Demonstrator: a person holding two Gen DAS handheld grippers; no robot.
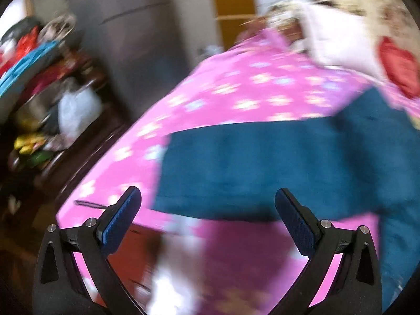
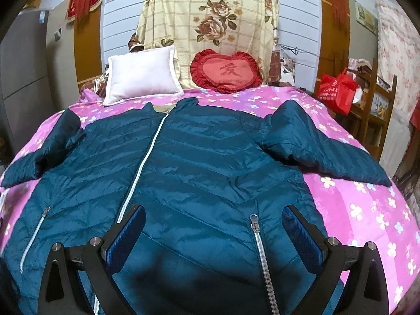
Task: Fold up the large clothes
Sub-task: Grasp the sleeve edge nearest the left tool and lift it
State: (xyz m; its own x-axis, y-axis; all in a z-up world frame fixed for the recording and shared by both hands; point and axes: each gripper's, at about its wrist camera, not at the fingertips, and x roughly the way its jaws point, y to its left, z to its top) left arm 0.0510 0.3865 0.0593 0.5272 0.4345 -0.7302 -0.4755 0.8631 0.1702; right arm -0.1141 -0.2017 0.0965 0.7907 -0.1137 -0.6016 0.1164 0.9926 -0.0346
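Left wrist view: the left tool (image 1: 207, 210) is spread wide with nothing between its 2 fingers, hovering off the bed's (image 1: 236, 84) near edge. The picture is smeared by motion. The jacket (image 1: 262, 162) lies ahead of the tool and to its right, showing as a flat teal band running crosswise; its nearest edge sits just beyond the fingertips. To the tool's left are only pink sheet and, past the bed edge, a cluttered shelf (image 1: 39, 99). Which part of the jacket this band is cannot be told here.

Right wrist view: the right tool (image 2: 214, 218) is also wide open and empty, poised directly over the jacket's (image 2: 204, 157) lower front. The jacket lies face up, its long axis running straight away from the tool, hem nearest, collar farthest, by a white pillow (image 2: 141, 78) and a red heart cushion (image 2: 225, 71). The main zip (image 2: 141, 162) passes just left of the left finger; a pocket zip (image 2: 260, 246) lies between the fingers. 1 sleeve (image 2: 325, 147) stretches out ahead to the right, the other (image 2: 44, 147) ahead to the left.

Judging from this, the right tool is nearer the body and hem, and each sleeve lies on its own tool's side for folding inward.
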